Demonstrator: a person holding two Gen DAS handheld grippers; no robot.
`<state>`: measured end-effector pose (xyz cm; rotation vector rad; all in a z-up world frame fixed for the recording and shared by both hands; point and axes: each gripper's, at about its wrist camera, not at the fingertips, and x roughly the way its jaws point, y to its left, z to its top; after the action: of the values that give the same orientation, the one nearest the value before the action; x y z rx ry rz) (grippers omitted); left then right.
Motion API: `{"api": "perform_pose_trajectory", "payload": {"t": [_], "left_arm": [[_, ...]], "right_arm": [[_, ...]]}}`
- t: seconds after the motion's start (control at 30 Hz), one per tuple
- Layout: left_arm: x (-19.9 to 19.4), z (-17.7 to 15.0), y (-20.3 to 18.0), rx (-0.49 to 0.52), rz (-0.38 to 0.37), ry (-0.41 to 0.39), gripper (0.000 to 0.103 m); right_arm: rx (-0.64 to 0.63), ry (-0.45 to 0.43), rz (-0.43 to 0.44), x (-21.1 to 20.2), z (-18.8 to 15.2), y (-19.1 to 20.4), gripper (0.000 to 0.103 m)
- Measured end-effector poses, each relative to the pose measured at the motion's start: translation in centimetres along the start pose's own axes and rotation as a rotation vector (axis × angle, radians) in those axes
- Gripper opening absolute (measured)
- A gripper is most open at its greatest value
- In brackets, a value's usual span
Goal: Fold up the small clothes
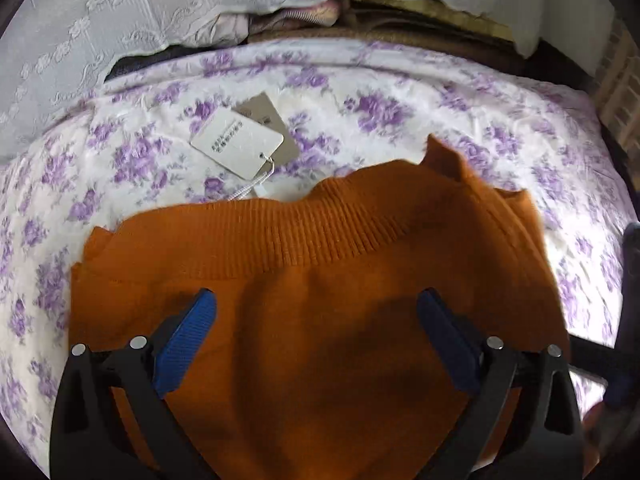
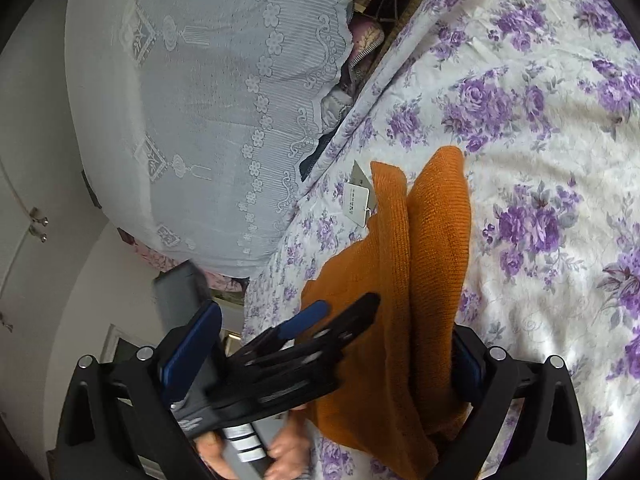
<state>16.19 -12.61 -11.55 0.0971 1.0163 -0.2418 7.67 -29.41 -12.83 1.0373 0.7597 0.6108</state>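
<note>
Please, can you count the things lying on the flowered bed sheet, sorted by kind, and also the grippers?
Orange knitted garment: 1
Paper hang tags: 2, one white on top, one grey-brown partly under it
Grippers: 2, the left gripper and the right gripper
Total: 5
All the loose things lie on the flowered sheet.

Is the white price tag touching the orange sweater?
Apart. The left wrist view shows floral sheet between the tag and the sweater collar; only its string reaches the knit.
</note>
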Motion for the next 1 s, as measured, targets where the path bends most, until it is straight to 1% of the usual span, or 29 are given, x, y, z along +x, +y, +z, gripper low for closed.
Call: {"api": "perform_pose_trajectory", "payload": {"t": [0.03, 0.1, 0.2, 0.37, 0.57, 0.7, 0.8, 0.87, 1.0], "left_arm": [[0.1, 0.0, -0.2, -0.001, -0.005, 0.0, 0.098], [-0.1, 0.0, -0.6, 0.018, 0.026, -0.019, 0.098], [-0.6, 0.1, -0.9, 0.037, 0.046, -0.037, 0.098], [-2.4, 0.2, 0.6, 0.029, 0.026, -0.064, 0.098], [-4.4, -0.2, 3.6, -0.004, 0.008, -0.098, 0.098], [-6.1, -0.1, 6.9, -0.045, 0.012, -0.134, 0.098], [-7.3, -0.2, 9.9, -0.086, 0.034, -0.161, 0.097], [-7.7, -0.5, 12.2, -0.128, 0.039, -0.169, 0.097], [-8.1, -2.3, 17.4, -0.225, 0.045, -0.175, 0.096]], "right_arm": [[0.0, 0.001, 0.0, -0.2, -0.1, 0.1, 0.1], [-0.006, 0.005, 0.006, 0.1, -0.2, 0.5, 0.1], [-0.027, 0.008, 0.013, 0.2, -0.5, 1.7, 0.1], [-0.066, 0.002, 0.028, 0.7, -1.2, 4.2, 0.1], [-0.096, 0.013, 0.05, 2.6, -2.3, 7.1, 0.1], [-0.101, 0.032, 0.075, 5.1, -2.8, 9.2, 0.1], [-0.119, 0.061, 0.067, 7.9, -3.6, 11.3, 0.1], [-0.126, 0.089, 0.069, 10.1, -4.3, 12.4, 0.1], [-0.144, 0.144, 0.062, 14.4, -6.0, 14.2, 0.1]]}}
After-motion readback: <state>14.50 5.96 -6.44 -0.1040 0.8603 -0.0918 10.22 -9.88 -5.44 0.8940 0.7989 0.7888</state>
